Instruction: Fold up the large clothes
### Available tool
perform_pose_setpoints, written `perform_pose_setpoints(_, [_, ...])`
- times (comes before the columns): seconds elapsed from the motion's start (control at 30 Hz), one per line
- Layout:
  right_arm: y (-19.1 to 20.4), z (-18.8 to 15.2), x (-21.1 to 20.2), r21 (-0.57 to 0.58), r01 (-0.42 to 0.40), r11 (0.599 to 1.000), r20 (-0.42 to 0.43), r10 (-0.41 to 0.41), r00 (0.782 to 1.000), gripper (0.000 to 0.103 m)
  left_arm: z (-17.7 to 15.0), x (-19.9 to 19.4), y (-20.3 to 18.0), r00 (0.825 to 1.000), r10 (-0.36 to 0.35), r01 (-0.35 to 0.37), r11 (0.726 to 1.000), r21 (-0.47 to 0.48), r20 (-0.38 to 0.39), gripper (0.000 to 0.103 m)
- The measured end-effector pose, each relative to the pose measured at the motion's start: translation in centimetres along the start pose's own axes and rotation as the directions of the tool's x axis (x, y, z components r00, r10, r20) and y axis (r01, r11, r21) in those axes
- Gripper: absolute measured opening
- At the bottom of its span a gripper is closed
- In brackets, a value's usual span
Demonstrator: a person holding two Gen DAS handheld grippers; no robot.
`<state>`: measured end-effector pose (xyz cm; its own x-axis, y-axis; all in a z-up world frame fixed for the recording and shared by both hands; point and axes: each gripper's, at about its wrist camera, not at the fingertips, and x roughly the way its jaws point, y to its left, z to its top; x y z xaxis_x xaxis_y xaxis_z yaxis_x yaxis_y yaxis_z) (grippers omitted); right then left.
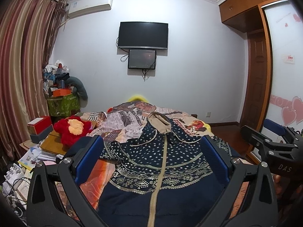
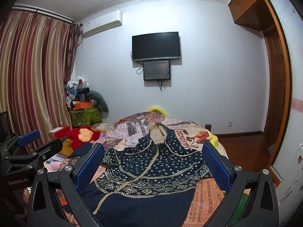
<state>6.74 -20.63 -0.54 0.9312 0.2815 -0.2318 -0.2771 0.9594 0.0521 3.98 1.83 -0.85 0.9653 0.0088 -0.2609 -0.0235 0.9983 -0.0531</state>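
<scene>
A navy hooded sweater (image 1: 157, 162) (image 2: 151, 172) with white dots, patterned bands, a beige zip line and a beige-lined hood (image 1: 160, 122) lies spread flat on the bed, hood pointing away. My left gripper (image 1: 151, 155) hovers above its chest, jaws wide apart and holding nothing. My right gripper (image 2: 153, 162) hangs likewise over the sweater, open and empty. In the left wrist view the right gripper (image 1: 272, 138) shows at the right edge. In the right wrist view the left gripper (image 2: 34, 147) shows at the left edge.
The bed carries a printed patchwork cover (image 1: 128, 117) (image 2: 208, 204). A red plush toy (image 1: 72, 130) and cluttered boxes and papers (image 1: 37, 147) sit left of the bed. Curtains (image 1: 22, 66) hang left, a wardrobe (image 1: 257, 75) stands right, and a TV (image 1: 143, 35) is on the far wall.
</scene>
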Motion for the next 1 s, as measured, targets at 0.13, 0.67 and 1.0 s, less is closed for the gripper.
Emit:
perform_pose_setpoints(0.13, [-0.2,0.2,3.2,0.006,-0.014,1.0,-0.034,0.014,0.999,0.103,0.5,2.6,1.6,1.0,0.007,-0.007,1.0,-0.015,-0.031,0.103])
perform_pose_setpoints(0.67, [-2.0,0.1,27.2,0.015,-0.081,0.997,-0.39,0.08,0.917,0.103,-2.1,23.2,19.6,0.883,0.156,-0.251,0.954,-0.165,-0.442,0.103])
perform_pose_setpoints(1.0, [-4.4,-5.7,40.7,0.06,-0.027,0.998,-0.658,0.059,0.751,0.103,-9.5,33.4,30.5,0.725,0.041,-0.378,0.858,-0.348,-0.688,0.099])
